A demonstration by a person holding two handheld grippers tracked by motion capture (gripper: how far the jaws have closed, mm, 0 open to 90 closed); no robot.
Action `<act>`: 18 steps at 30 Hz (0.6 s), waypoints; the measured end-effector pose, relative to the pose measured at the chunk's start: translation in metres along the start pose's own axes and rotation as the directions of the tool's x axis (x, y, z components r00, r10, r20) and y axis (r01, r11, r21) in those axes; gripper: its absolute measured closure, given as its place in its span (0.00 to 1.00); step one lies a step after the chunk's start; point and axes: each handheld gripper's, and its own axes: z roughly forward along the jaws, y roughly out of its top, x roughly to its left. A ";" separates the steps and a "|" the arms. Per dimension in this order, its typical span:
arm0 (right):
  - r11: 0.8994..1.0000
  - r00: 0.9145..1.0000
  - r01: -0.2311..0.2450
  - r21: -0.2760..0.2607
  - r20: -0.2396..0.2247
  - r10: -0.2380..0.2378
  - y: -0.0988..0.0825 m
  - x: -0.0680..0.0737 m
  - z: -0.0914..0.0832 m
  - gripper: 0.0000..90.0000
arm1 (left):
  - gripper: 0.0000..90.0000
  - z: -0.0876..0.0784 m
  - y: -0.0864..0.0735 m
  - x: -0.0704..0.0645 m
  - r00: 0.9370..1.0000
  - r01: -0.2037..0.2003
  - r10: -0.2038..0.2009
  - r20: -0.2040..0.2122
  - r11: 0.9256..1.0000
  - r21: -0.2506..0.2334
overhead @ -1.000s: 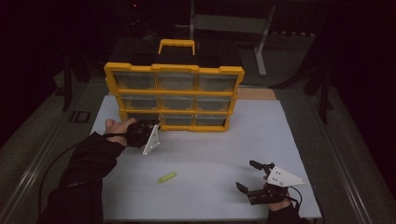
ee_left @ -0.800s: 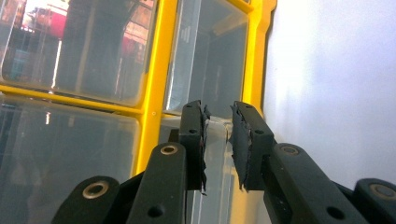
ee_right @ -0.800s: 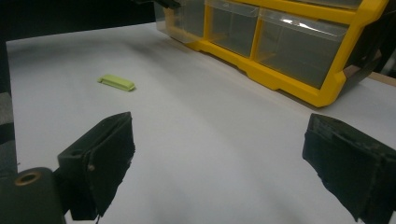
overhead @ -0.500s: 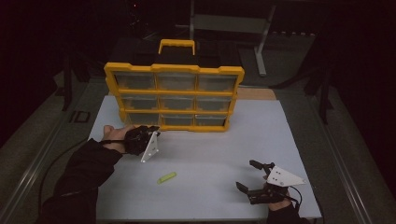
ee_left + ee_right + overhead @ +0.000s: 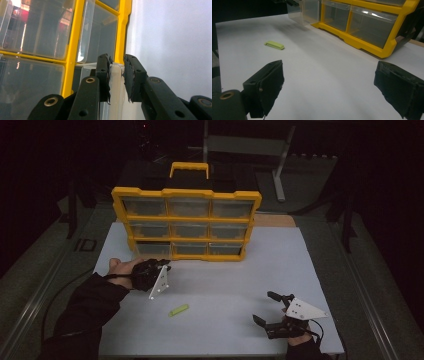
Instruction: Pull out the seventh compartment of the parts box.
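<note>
Drawer front, clear plastic, sits clamped between my left gripper pads at the bottom-left corner of the yellow organizer, which stands upright at the far side of the white table. In the right gripper view the clear drawer juts partway out of its slot toward the near-left, so I judge I am drawing it open. My right gripper rests on the table near the right edge, jaws wide apart and holding nothing. A small green piece lies on the table between my two hands, well apart from the organizer.

My worries from here: the grip is only on the thin lip of the drawer, so a sideways tug could let the smooth plastic slide out of the pads. Pulling at an angle could jam the drawer in its slot, and since nothing steadies the organizer, a hard pull might drag or tip the whole case toward me. Pulling too far could bring the drawer right out and drop it onto the table.
</note>
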 end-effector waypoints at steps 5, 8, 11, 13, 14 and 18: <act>1.000 1.000 0.007 0.002 -0.004 -0.007 0.000 0.001 0.001 0.10 | 0.82 -0.001 -0.004 0.001 1.000 0.018 -0.018 0.025 1.000 -0.020; 1.000 1.000 0.006 0.001 -0.002 -0.006 0.000 0.000 0.000 0.10 | 0.82 0.000 -0.002 0.001 1.000 0.004 -0.003 0.021 1.000 -0.012; 1.000 1.000 0.006 0.002 -0.002 -0.006 0.000 0.000 0.000 0.10 | 0.82 0.000 -0.002 0.001 0.999 0.021 -0.021 0.031 1.000 -0.011; 1.000 1.000 0.006 0.002 -0.003 -0.006 0.000 0.000 0.000 0.10 | 0.82 -0.001 -0.004 0.002 0.999 0.025 -0.025 0.035 1.000 -0.016; 1.000 1.000 0.005 0.002 -0.002 -0.005 0.000 0.000 0.000 0.10 | 0.82 -0.001 -0.005 0.002 0.999 0.026 -0.026 0.035 0.999 -0.021; 1.000 1.000 0.003 0.001 0.000 -0.003 0.000 0.000 0.000 0.10 | 0.82 -0.003 -0.005 0.002 0.999 0.018 -0.017 0.036 1.000 -0.016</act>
